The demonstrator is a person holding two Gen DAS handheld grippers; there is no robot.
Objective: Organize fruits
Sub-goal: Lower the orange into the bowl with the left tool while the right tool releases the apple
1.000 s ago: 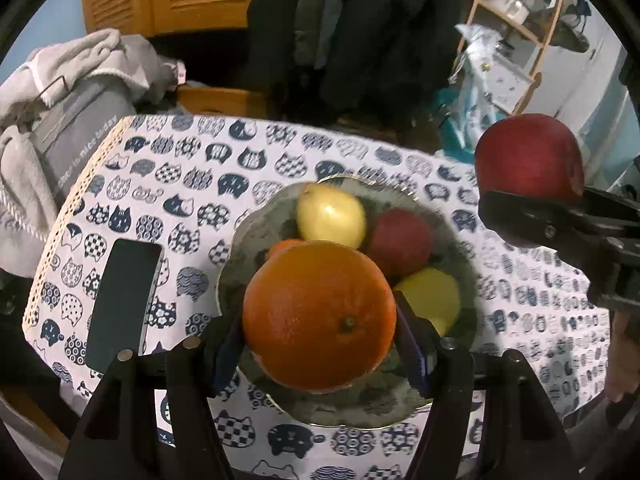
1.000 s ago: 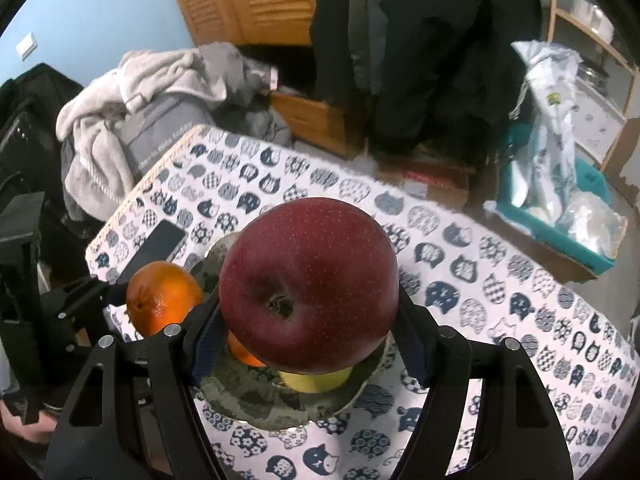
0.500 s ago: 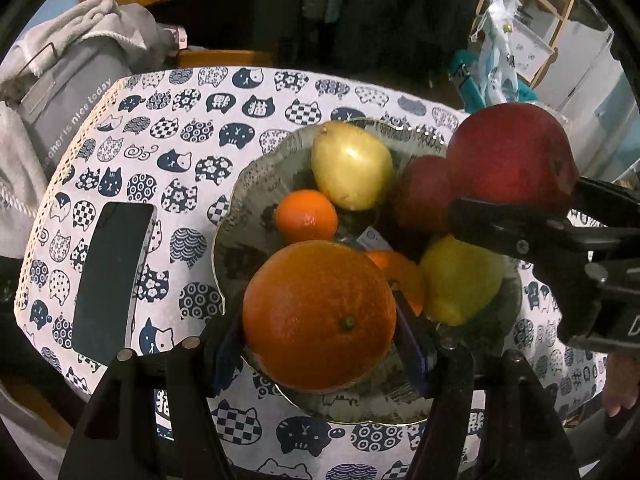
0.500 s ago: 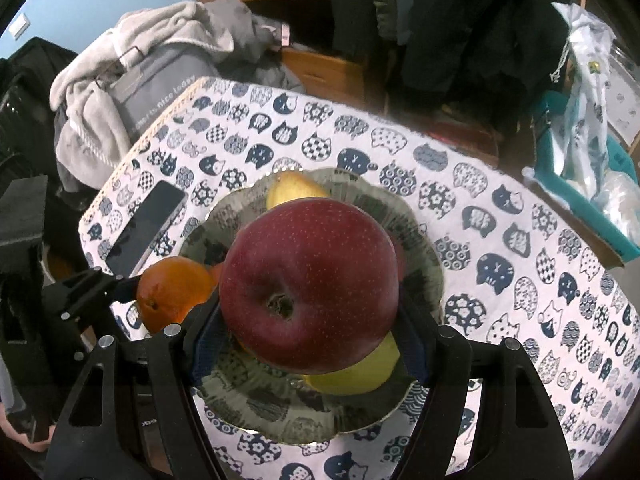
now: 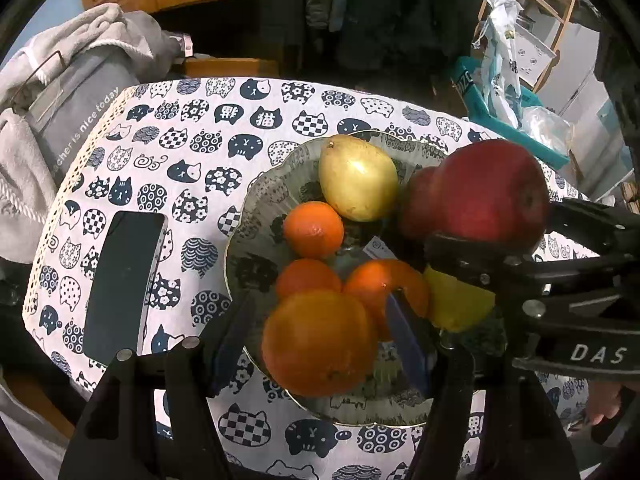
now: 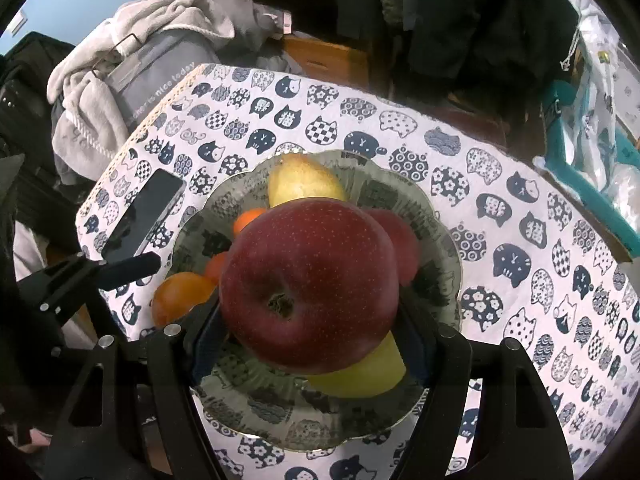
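A patterned bowl on the cat-print tablecloth holds a yellow pear, small oranges, a red apple and a yellow fruit. My left gripper is open; the large orange sits between its spread jaws over the bowl's near rim, blurred. My right gripper is shut on a big red apple and holds it above the bowl. That apple also shows in the left wrist view.
A black phone lies on the cloth left of the bowl. Grey and white clothes pile at the table's left edge. A teal bin with plastic bags stands beyond the table's right side.
My left gripper's jaws have opened and the large orange has dropped away from them toward the bowl. The right gripper with the apple has come lower over the bowl.
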